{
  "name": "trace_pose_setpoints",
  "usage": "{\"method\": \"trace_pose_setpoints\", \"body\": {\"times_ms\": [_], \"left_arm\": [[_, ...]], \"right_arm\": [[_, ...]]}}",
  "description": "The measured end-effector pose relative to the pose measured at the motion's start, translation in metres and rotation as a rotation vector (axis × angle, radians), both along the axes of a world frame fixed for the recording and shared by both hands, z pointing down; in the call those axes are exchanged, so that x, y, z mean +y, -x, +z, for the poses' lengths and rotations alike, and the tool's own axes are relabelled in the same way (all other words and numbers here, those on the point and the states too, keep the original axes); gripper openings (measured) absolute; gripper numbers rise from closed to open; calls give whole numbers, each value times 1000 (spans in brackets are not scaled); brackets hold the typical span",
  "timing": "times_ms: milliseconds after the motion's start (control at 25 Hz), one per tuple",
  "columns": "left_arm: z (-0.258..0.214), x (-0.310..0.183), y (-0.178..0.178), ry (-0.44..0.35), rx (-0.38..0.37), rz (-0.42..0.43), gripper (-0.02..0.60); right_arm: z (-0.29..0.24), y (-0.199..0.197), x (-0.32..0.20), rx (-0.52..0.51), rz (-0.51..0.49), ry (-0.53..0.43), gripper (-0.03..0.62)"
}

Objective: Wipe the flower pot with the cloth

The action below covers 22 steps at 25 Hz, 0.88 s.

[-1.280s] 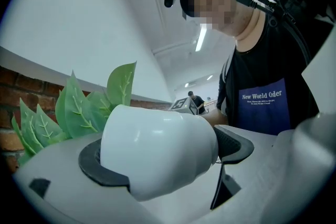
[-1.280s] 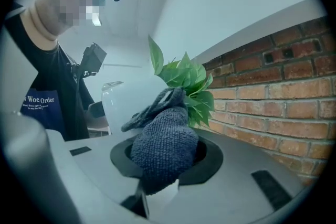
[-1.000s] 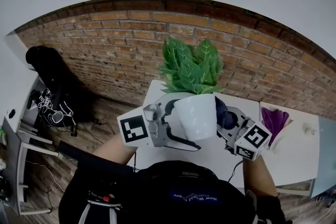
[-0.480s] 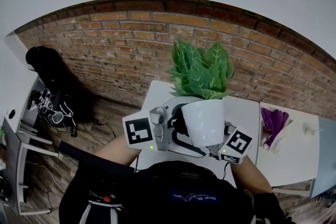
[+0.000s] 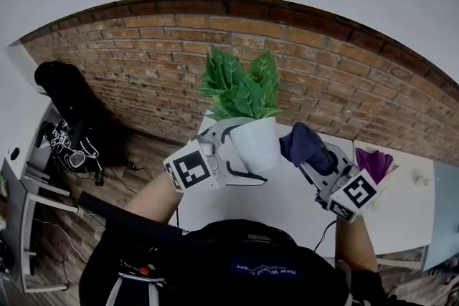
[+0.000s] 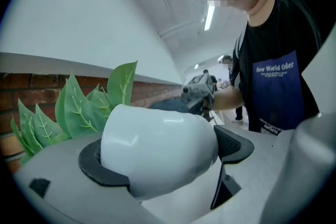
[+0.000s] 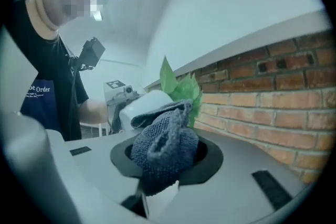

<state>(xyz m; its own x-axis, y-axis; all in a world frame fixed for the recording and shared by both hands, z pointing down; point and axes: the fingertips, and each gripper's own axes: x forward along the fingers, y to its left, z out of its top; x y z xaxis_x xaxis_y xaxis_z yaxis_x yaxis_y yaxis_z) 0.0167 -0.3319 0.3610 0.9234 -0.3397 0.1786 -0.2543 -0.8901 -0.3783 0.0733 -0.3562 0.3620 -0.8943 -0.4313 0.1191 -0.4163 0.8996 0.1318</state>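
Flower pot [image 5: 256, 145] clamped in left gripper [image 5: 240, 154] jaws; cloth [image 5: 303, 142] pinched in right gripper [image 7: 168, 157] jaws, tips covered.

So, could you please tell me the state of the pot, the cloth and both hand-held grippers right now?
flower pot: lifted, clamped by its sides, plant in it.
cloth: bunched up, gripped, beside the flower pot.
left hand-held gripper: shut on the flower pot.
right hand-held gripper: shut on the cloth.

Cloth [image 5: 305, 144] now off the flower pot [image 5: 257, 145], rightward
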Motion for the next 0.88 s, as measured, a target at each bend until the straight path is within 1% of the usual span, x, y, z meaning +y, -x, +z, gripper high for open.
{"method": "trace_pose_setpoints", "body": {"times_ms": [80,200,280,400,480,600,720,880], "left_arm": [[14,-8,3,-3,-74,-34,522],[26,-14,4,17,-126,-57,522],[32,-16,3,34,-154,-70,522],[40,-16,3,57,-191,-72,522],[44,-14,1,55,-207,-71,522],[42,-13,2,41,-199,-75,520],[34,-10,3,22,-175,-69,520],[21,-3,1,-8,-128,-36,520]], "right_arm": [[-23,11,10,46,-5,-103,103],[-36,41,34,160,-66,-233,103],[-30,60,49,255,-102,-276,103],[-20,87,60,314,-149,-320,103],[-14,94,59,331,-168,-326,103],[-15,86,54,324,-156,-322,103],[-21,72,47,280,-137,-300,103],[-28,52,35,205,-86,-234,103]]}}
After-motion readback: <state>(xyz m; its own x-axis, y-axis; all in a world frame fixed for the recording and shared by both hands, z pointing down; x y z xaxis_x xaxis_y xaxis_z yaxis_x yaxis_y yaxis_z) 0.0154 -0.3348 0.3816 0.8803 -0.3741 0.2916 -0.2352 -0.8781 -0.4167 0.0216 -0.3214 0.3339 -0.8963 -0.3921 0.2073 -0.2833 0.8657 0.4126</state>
